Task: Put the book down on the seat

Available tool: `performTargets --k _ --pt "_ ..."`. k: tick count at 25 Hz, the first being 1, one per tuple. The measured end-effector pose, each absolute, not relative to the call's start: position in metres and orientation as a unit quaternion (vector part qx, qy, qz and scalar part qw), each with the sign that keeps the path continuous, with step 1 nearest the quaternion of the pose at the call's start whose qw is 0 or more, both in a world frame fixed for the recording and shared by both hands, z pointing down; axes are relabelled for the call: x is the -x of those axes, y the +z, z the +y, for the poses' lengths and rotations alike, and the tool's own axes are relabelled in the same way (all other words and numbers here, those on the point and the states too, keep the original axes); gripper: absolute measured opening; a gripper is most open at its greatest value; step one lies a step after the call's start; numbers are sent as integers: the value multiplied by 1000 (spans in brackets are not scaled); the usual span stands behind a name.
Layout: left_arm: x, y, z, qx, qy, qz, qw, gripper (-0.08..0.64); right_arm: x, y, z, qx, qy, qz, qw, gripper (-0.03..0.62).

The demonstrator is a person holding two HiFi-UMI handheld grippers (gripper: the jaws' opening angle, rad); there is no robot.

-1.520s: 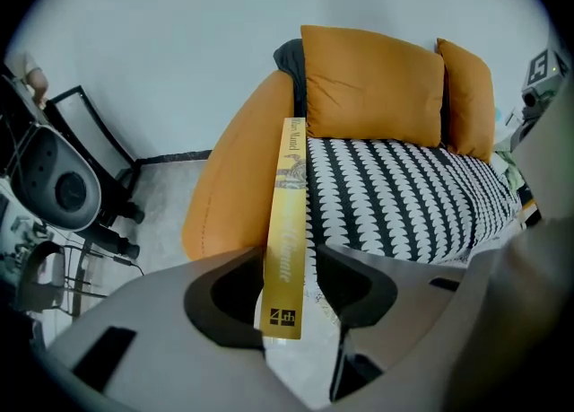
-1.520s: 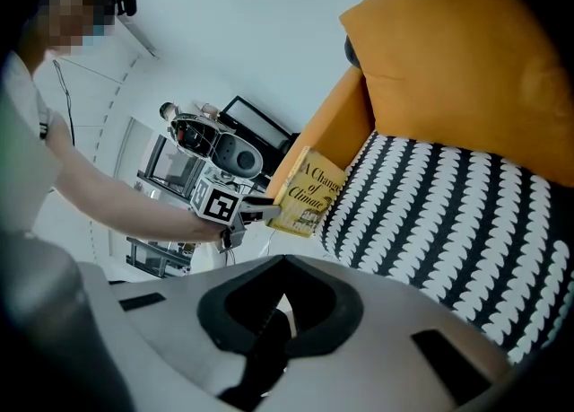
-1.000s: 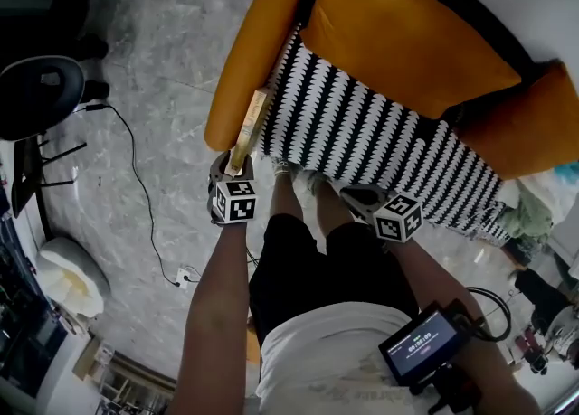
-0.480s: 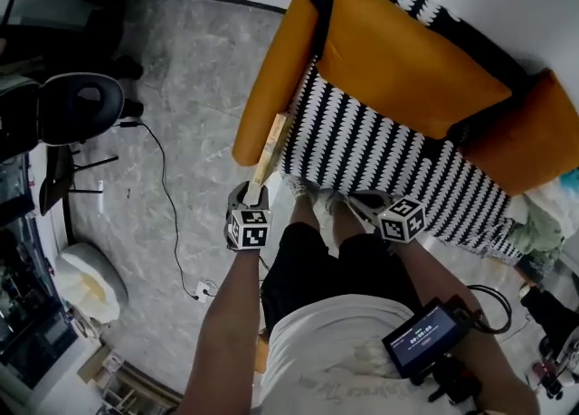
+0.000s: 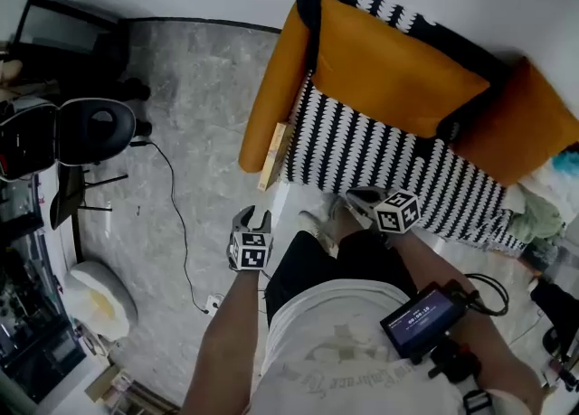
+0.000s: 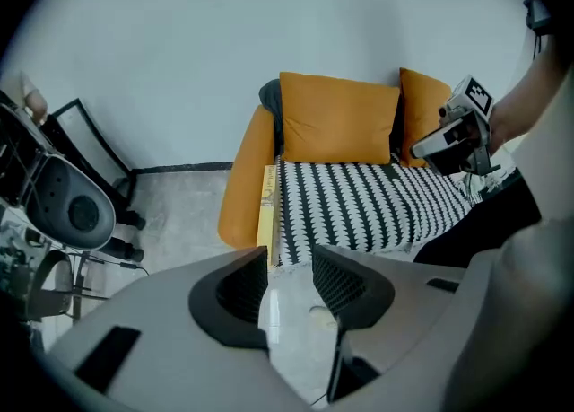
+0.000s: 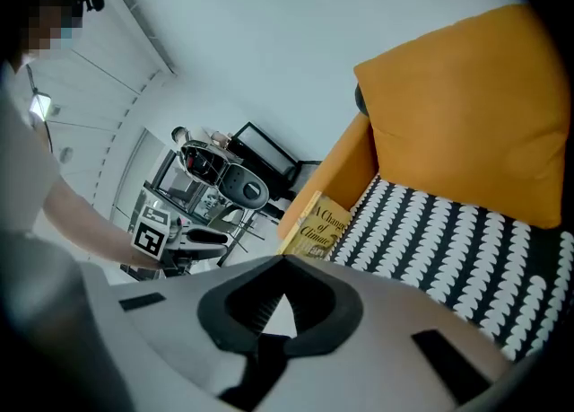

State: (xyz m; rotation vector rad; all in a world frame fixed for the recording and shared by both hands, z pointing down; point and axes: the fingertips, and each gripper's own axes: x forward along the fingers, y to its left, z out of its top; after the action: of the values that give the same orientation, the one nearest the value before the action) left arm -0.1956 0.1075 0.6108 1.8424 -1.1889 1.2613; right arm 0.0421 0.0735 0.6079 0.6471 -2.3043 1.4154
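While it stands on its long edge, the thin yellow book (image 5: 274, 153) leans against the orange padded armrest (image 5: 268, 88) at the nine o'clock end of the black-and-white patterned sofa seat (image 5: 380, 155). Head view gives only its pale edge. The right tongs view alone shows the front cover (image 7: 316, 226), titled "A Change of Climate", its lower part cut off by the tongs' grey body. Left tongs (image 5: 251, 216), at six o'clock of the book, are spread and closing on nothing. Right tongs (image 5: 362, 196) are pressed together, empty.

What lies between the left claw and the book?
Only bare grey floor, seen in the head view. The left claw, closing with nothing between its jaws, stands apart from the book.
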Motion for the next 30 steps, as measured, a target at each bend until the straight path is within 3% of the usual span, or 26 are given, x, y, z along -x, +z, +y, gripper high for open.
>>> performTargets --k 14,21,30 --pt "224 560 173 -721 351 -495 335 133 15 546 90 -223 433 -850 199 14" --pt "215 521 184 -753 297 -500 308 42 48 493 91 -217 376 -886 164 14" --pt "227 457 198 -784 221 -502 289 12 59 423 117 -221 316 -915 117 14"
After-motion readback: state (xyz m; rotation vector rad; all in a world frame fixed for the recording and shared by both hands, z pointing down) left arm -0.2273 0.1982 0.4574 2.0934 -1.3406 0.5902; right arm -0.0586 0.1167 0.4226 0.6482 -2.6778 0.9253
